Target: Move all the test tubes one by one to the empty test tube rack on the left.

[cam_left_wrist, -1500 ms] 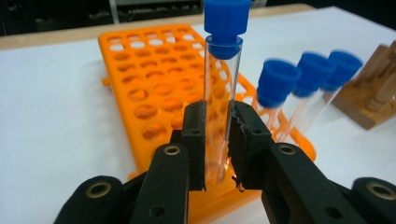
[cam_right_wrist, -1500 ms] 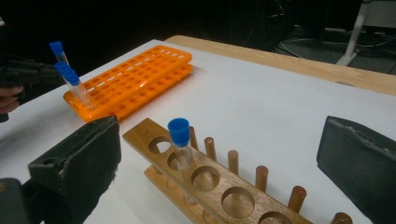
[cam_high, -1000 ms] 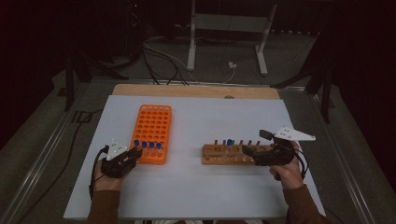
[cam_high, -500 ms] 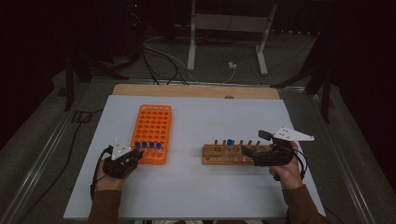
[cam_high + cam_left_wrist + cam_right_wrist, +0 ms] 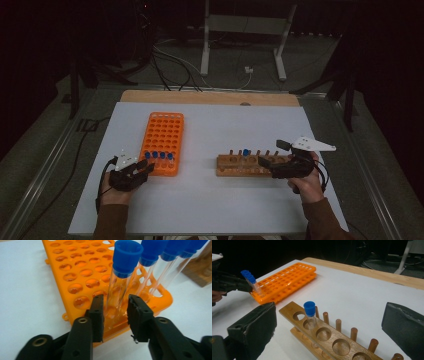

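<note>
In the high view, the left gripper (image 5: 145,166) sits at the near end of the orange rack (image 5: 162,135), where a row of blue-capped tubes (image 5: 161,156) stands in the nearest holes; the right gripper (image 5: 270,161) reaches in from the right over the wooden rack (image 5: 240,165), which holds one blue-capped tube (image 5: 246,153), and both racks rest on the white table (image 5: 220,200). In the left gripper view, the two black jaws of the left gripper (image 5: 115,312) stand a little apart on either side of the nearest tube (image 5: 123,277), which is upright in a corner hole of the orange rack (image 5: 82,272); the jaws have just been opening, with narrow gaps showing between the pads and the glass, so the tube stands free between them. In the right gripper view, the right gripper (image 5: 329,322) has its jaws wide apart with nothing between the pads, above the wooden rack (image 5: 329,337); the single tube (image 5: 310,315) stands in the second hole from the far end, and the orange rack (image 5: 287,281) lies farther off, with the left gripper (image 5: 249,286) at its tubes.
</note>
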`<state>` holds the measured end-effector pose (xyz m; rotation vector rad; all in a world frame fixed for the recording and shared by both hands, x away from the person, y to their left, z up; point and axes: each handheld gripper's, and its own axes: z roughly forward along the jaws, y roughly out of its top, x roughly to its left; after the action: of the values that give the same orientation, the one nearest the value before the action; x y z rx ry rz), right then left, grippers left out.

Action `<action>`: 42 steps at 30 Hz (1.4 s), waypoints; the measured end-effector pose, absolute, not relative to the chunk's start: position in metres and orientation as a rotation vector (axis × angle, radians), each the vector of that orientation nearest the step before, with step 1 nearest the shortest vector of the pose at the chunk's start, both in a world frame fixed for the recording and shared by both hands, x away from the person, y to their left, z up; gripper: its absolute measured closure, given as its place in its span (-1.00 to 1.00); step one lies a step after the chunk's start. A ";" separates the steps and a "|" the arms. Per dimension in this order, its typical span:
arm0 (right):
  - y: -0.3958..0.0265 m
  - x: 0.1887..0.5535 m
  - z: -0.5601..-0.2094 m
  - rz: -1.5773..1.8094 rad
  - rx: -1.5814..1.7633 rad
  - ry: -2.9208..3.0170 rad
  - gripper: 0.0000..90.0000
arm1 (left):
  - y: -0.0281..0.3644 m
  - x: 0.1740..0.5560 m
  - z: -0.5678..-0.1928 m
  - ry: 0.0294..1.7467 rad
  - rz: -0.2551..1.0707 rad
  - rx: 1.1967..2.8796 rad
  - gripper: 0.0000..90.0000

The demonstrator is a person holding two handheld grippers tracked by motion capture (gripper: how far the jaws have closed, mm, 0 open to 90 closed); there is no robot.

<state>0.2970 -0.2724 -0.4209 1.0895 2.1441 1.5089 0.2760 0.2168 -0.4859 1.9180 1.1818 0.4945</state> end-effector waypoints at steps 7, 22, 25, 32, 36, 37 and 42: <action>-0.273 0.297 -0.421 1.511 1.089 2.142 -1.00 | 0.219 0.269 -0.481 1.171 0.479 1.886 0.29; -0.272 0.297 -0.422 1.507 1.085 2.150 -1.00 | 0.221 0.254 -0.474 1.156 0.413 1.810 -0.24; -0.271 0.297 -0.422 1.509 1.088 2.152 -1.00 | 0.219 0.251 -0.474 1.155 0.413 1.792 -0.38; -0.269 0.298 -0.424 1.507 1.087 2.164 -1.00 | 0.207 0.243 -0.469 1.132 0.422 1.793 -0.59; -0.268 0.299 -0.425 1.506 1.087 2.174 -1.00 | 0.202 0.239 -0.468 1.110 0.393 1.784 -0.64; -0.268 0.299 -0.425 1.506 1.087 2.177 -1.00 | 0.200 0.238 -0.468 1.107 0.390 1.786 -0.65; -0.265 0.299 -0.427 1.504 1.085 2.186 -1.00 | 0.187 0.235 -0.467 1.071 0.373 1.816 -0.69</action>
<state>0.2987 -0.2647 -0.4266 1.0853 2.1865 1.5042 0.2352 0.1866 -0.4670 1.8158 1.0711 0.3731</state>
